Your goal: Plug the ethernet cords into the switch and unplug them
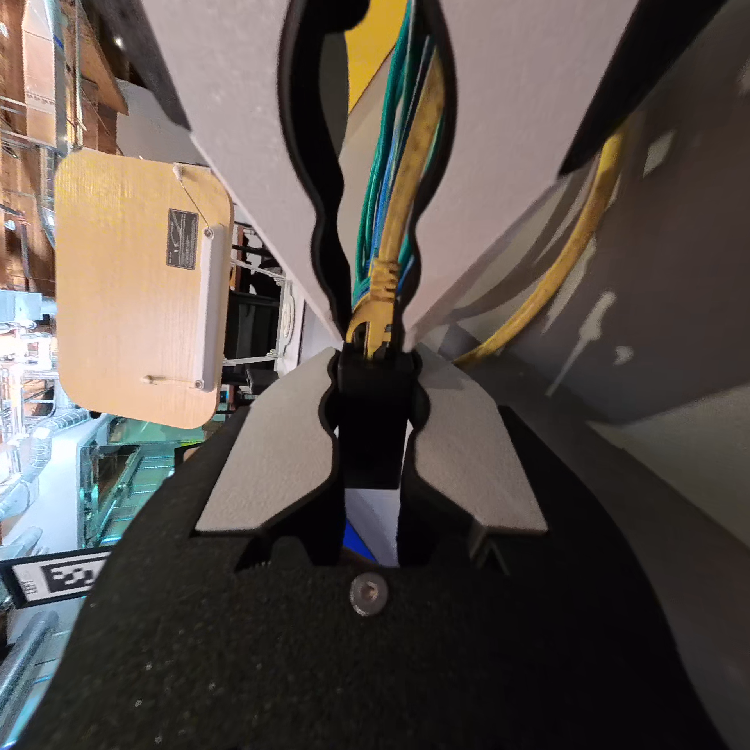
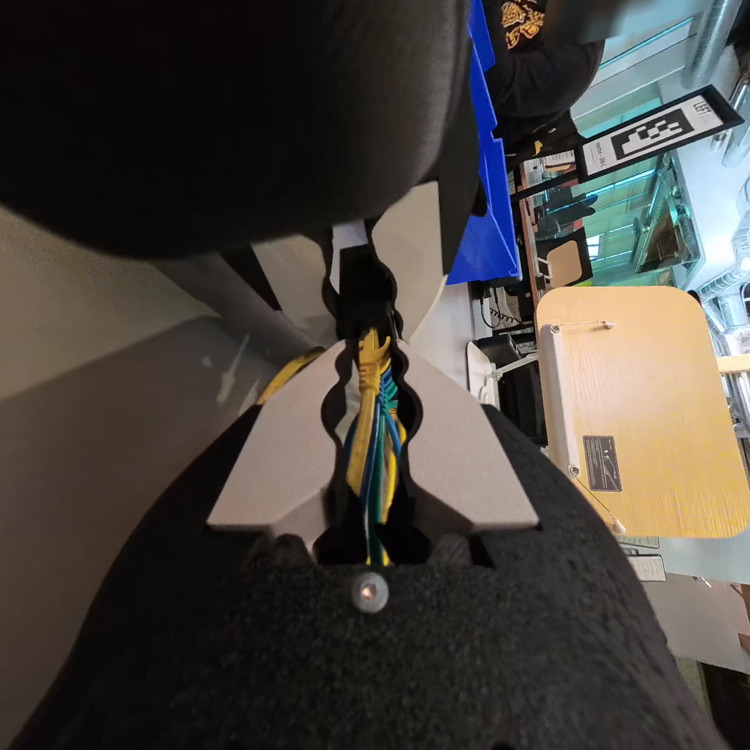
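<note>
Switch (image 1: 371, 418): black block, landmark for both views.
Left wrist view, left gripper (image 1: 371, 406): grey fingers (image 1: 284, 458) closed narrow on the switch, one on each side.
Left wrist view, yellow cord (image 1: 385, 259): its plug (image 1: 371, 328) sits in the far end of the switch; the cord runs away from it among green and blue cords (image 1: 377, 170).
Left wrist view, right gripper (image 1: 373, 316): opposite, fingertips meeting at the plug, just beyond the switch.
Left wrist view, wooden board (image 1: 134, 284): well left of the switch.
Right wrist view, right gripper (image 2: 371, 353): fingers (image 2: 280, 446) narrow around the cord bundle, tips at the plug (image 2: 371, 349).
Right wrist view, switch (image 2: 359, 292): just beyond the plug, between the left gripper's fingers (image 2: 414, 243).
Right wrist view, blue bin (image 2: 487, 195): right of the switch.
Right wrist view, wooden board (image 2: 649, 406): well right of the switch.
</note>
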Demonstrator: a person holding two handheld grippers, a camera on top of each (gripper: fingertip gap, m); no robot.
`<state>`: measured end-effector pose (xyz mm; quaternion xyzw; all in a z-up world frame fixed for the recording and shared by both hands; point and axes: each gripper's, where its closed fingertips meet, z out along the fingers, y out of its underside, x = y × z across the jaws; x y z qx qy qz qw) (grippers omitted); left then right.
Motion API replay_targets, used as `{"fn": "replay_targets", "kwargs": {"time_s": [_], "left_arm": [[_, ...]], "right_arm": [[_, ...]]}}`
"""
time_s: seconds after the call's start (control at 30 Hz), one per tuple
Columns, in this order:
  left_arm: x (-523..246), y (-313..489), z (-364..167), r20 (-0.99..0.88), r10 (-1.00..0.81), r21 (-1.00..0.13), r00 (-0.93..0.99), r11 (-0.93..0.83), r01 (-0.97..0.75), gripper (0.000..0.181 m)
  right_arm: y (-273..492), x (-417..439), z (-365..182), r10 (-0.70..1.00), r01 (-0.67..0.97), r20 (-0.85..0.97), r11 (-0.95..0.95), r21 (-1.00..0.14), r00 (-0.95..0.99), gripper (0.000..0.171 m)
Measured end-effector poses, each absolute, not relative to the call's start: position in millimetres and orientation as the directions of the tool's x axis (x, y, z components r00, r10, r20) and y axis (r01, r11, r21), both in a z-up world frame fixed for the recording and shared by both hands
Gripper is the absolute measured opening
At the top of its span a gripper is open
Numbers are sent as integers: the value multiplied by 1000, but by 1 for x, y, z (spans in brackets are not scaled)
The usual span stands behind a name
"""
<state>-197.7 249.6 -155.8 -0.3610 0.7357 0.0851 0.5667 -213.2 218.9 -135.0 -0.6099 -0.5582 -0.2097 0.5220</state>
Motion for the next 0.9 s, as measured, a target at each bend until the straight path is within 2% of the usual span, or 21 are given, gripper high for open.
{"fn": "replay_targets", "kwargs": {"time_s": [0.13, 0.27, 0.53, 0.7, 0.77, 0.9], "left_arm": [[-198, 249, -154, -904, -415, -264, -100, 728, -632, 30], [-198, 248, -154, -907, -408, -259, -99, 730, -633, 30], [-200, 249, -161, -902, -413, -237, -123, 714, -659, 30], [-199, 251, -160, -895, -432, -264, -116, 720, -642, 30], [-215, 278, -166, -900, -422, -213, -109, 645, -734, 30], [-219, 279, -144, -891, -455, -326, 3, 634, -701, 30]], "right_arm": [[217, -216, -134, 458, 904, 846, 181, -388, 271, 19], [217, -215, -132, 450, 910, 855, 185, -370, 256, 14], [220, -214, -142, 464, 933, 849, 116, -341, 253, 11], [220, -213, -139, 462, 936, 854, 123, -329, 240, 11], [218, -204, -131, 445, 939, 861, 114, -325, 244, 11], [207, -178, -103, 475, 885, 801, 92, -456, 363, 11]]}}
